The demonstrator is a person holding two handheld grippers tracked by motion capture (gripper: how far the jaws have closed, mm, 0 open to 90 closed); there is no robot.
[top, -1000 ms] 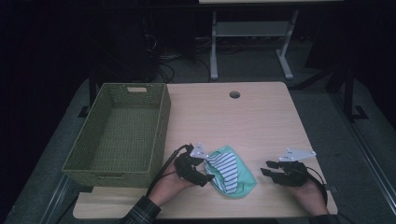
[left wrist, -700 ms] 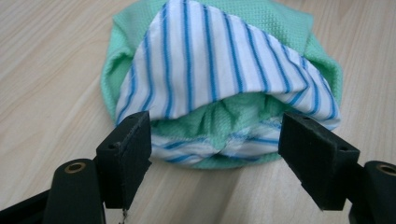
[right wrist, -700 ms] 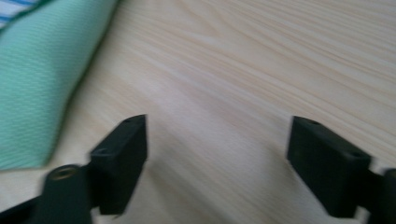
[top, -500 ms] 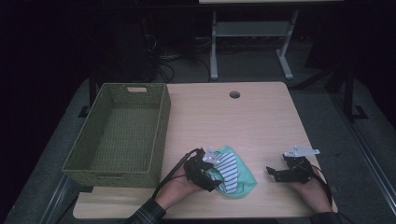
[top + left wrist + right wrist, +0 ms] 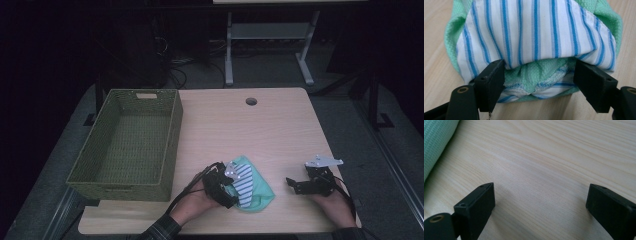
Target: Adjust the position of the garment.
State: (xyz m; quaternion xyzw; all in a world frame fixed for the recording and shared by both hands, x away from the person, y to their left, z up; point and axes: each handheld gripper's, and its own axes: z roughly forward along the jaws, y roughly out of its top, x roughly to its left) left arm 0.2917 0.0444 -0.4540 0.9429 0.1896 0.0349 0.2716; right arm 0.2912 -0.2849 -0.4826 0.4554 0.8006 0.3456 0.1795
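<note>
Green-and-striped cloth point(image 5: 536, 45) sits bunched between our left gripper point(image 5: 539, 82) jaws — they stand spread, one at each side of the fold, not pinching it. Our right gripper point(image 5: 540, 205) has just been opening; bare wooden table point(image 5: 554, 157) lies between its jaws, the cloth off beyond its left jaw.

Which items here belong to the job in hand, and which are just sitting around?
In the job:
- folded green and striped cloth, on the table
- left gripper, fingers open on either side of the cloth's near edge
- right gripper, fingers open over bare wood, just opened
- green woven basket, likely where the cloth goes

Lying about:
- metal stand behind the table
- cables on the floor
</note>
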